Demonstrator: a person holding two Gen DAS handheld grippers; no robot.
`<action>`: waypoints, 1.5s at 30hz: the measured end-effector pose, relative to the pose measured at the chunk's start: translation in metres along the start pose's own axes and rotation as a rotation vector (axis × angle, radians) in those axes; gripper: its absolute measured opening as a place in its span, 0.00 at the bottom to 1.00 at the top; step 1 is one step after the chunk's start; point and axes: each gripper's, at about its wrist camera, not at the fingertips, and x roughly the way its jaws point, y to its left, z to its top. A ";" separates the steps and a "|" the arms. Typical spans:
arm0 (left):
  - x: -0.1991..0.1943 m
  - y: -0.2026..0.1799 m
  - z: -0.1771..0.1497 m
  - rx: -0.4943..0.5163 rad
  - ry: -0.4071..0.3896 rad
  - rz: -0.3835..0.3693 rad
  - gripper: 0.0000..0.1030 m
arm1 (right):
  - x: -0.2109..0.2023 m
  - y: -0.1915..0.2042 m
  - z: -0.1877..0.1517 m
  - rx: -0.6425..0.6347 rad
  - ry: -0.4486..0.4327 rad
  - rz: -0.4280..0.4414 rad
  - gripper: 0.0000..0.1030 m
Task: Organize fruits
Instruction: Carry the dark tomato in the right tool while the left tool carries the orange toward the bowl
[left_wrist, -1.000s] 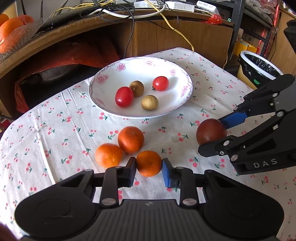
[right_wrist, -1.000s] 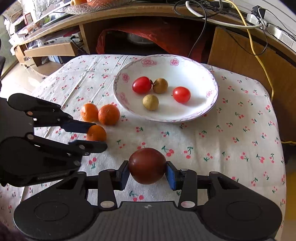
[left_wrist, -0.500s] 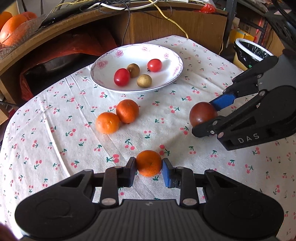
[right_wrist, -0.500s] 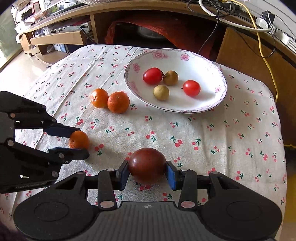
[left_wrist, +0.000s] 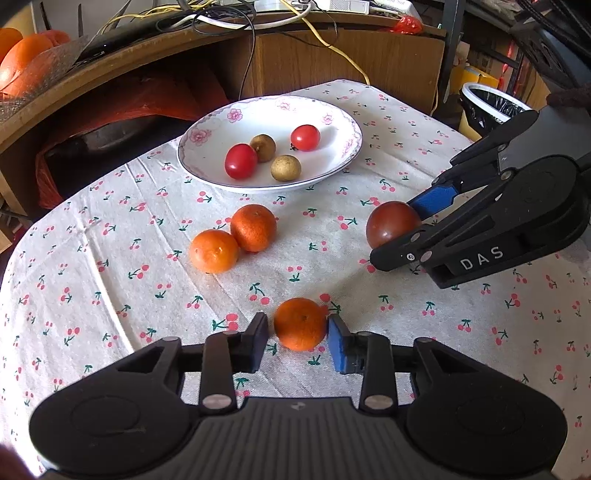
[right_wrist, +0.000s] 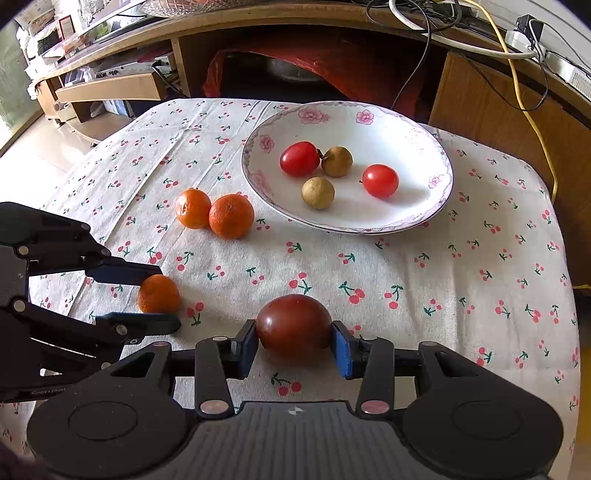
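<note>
A small orange (left_wrist: 300, 324) rests on the cherry-print cloth between the fingers of my left gripper (left_wrist: 298, 345), which stands open: the left pad is a little clear of the peel. In the right wrist view the same orange (right_wrist: 159, 294) and left gripper (right_wrist: 167, 300) are at the left. My right gripper (right_wrist: 294, 349) is shut on a dark red fruit (right_wrist: 293, 326), low over the cloth; the left wrist view shows this fruit (left_wrist: 393, 224) and the right gripper (left_wrist: 391, 232) at the right. Two more oranges (left_wrist: 232, 240) touch each other near the white flowered plate (left_wrist: 347, 122), which holds two red tomatoes and two brown longans.
A wooden desk (left_wrist: 332, 51) with cables stands behind the table, a red bag (right_wrist: 369, 70) under it. A bin with a black liner (left_wrist: 491, 107) is at the far right. Large oranges in a glass bowl (left_wrist: 22, 55) sit on the desk at the left.
Both grippers drew back toward the near edge. The left one carried its orange away from the other two, and its jaws have now widened off it. The right one still holds the dark fruit.
</note>
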 end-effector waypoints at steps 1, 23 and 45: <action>0.000 0.001 -0.001 -0.002 0.000 -0.002 0.44 | 0.000 0.000 0.000 -0.003 0.000 -0.001 0.36; -0.006 0.001 0.013 -0.012 -0.020 -0.009 0.38 | -0.009 0.002 0.007 0.011 -0.043 -0.007 0.35; 0.020 -0.005 0.041 -0.004 -0.041 0.042 0.38 | -0.027 -0.016 0.003 0.069 -0.083 -0.044 0.35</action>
